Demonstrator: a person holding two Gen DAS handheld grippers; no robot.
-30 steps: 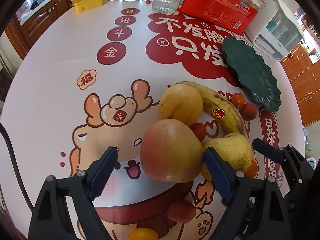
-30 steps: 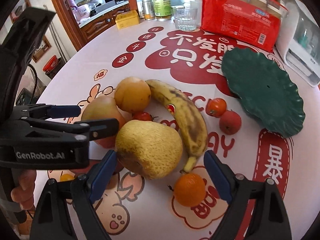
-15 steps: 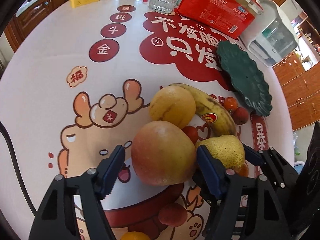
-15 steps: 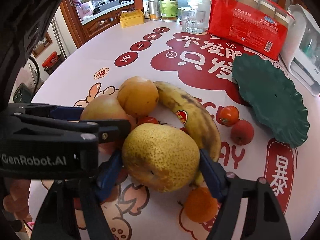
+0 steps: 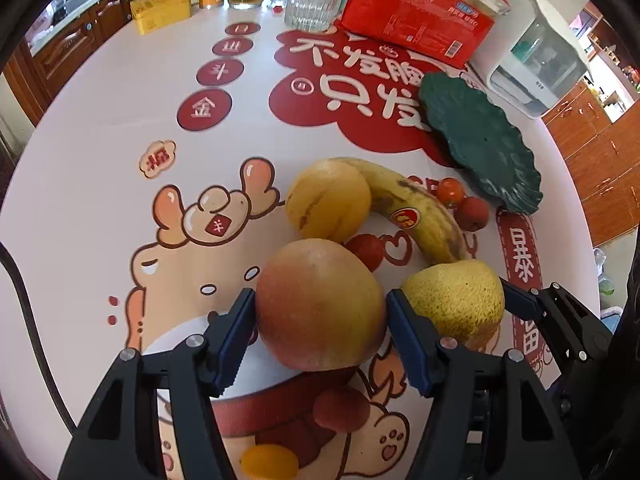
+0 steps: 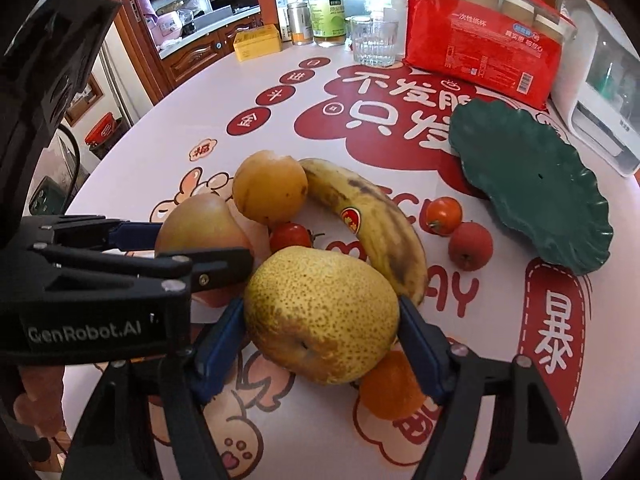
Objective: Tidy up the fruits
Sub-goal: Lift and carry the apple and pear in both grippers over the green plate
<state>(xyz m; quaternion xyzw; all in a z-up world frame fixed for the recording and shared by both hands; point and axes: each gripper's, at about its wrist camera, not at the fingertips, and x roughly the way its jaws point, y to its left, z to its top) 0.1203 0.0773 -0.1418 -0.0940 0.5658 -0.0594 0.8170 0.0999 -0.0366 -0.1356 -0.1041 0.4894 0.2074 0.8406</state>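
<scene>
Both grippers have squeezed in since a second ago. From the left wrist, the left gripper (image 5: 320, 316) now pinches one red-yellow apple (image 5: 318, 304) on the table (image 5: 100, 160). Beside it sit one pear (image 5: 456, 300), one banana (image 5: 416, 208) and one round yellow fruit (image 5: 328, 200). Wide bare table lies far left.

From the right wrist, the right gripper (image 6: 320, 320) pinches the pear (image 6: 320, 316). Two small tomatoes (image 6: 443, 216) lie near. One green plate (image 6: 532, 184) sits empty by the right edge
</scene>
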